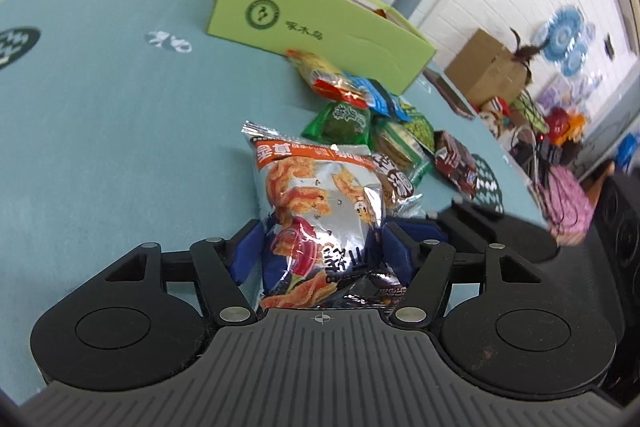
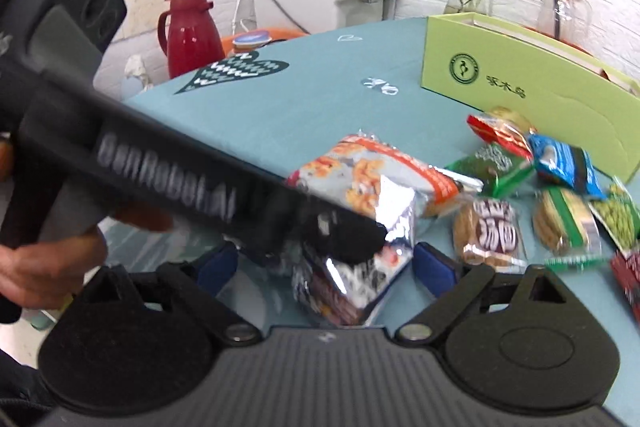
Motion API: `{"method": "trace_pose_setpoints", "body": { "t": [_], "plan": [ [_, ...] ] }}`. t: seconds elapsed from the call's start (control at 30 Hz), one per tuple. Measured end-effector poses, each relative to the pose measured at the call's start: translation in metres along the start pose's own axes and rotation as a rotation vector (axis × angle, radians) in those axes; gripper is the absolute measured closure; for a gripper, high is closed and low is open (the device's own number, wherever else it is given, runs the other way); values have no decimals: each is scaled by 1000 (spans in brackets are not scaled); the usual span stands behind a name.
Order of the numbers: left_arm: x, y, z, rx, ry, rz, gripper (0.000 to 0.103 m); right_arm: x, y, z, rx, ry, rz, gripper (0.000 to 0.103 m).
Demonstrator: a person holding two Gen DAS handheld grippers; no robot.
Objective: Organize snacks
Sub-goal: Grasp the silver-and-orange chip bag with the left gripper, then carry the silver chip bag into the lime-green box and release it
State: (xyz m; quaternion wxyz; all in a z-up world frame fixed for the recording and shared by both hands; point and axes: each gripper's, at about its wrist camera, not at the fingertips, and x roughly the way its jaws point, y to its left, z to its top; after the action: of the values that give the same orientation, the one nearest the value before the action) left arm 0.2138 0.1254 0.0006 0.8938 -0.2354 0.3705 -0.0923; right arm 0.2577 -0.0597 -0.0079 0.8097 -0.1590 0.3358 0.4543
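Left wrist view, mid-sort: we see the silver-and-orange chip bag [image 1: 320, 211] standing between the blue pads [image 1: 246, 251] of the left gripper [image 1: 320, 255], its jaws about half open and pressing the bag's lower half from both sides, so we judge it held. Beyond it, a loose heap of small snack packets [image 1: 372, 123] lies on the teal worktop [image 1: 100, 107], just in front of the green box [image 1: 320, 23], which stands upright and well apart from the bag. We cannot see whether anything is inside the box, so by our reading most of the job remains: the heap is unsorted. From the right wrist view, the left gripper's black body slants down from the upper left, a hand [image 2: 44, 263] wrapped round its handle, and clamps the bag low over the cloth. Our right gripper [image 2: 328, 267] points down at the same bag with its jaws wide and empty, the pads either side of it but clear.
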Motion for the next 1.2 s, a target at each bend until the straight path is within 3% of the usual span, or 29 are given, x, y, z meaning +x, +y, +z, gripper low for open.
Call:
{"method": "trace_pose_setpoints", "body": {
  "t": [0.07,0.17,0.2,0.23,0.33,0.43,0.6,0.77,0.9,1.0,1.13,1.2],
  "plan": [
    [-3,5,3,-24,-8,4,45,-1,3,-2,19,-14,-2,10],
    [-1,8,3,-19,-15,24,44,5,2,-2,58,-28,-2,9],
    [0,7,3,-11,-15,21,46,5,2,-2,62,-42,-9,9],
    [1,6,2,-1,-7,13,62,6,6,-1,54,-43,-10,9],
    [-6,-3,6,18,-32,-11,75,0,11,7,22,-68,-32,20],
    [-20,-14,26,55,-96,-58,74,-16,4,23,-4,-150,-50,20],
    [-7,-26,81,84,-139,-66,72,-8,-32,70,-21,-198,-90,20],
    [31,-34,176,122,-185,-67,70,21,-98,144,-50,-220,-131,20],
    [77,-27,234,117,-170,-61,69,56,-148,184,-37,-185,-143,20],
    [116,-14,262,118,-139,-29,67,84,-175,194,-29,-132,-148,20],
    [162,0,275,137,-79,33,63,120,-198,193,-10,-37,-127,19],
    [176,6,273,144,-71,62,52,131,-212,193,52,-29,-83,12]
  ]
}}
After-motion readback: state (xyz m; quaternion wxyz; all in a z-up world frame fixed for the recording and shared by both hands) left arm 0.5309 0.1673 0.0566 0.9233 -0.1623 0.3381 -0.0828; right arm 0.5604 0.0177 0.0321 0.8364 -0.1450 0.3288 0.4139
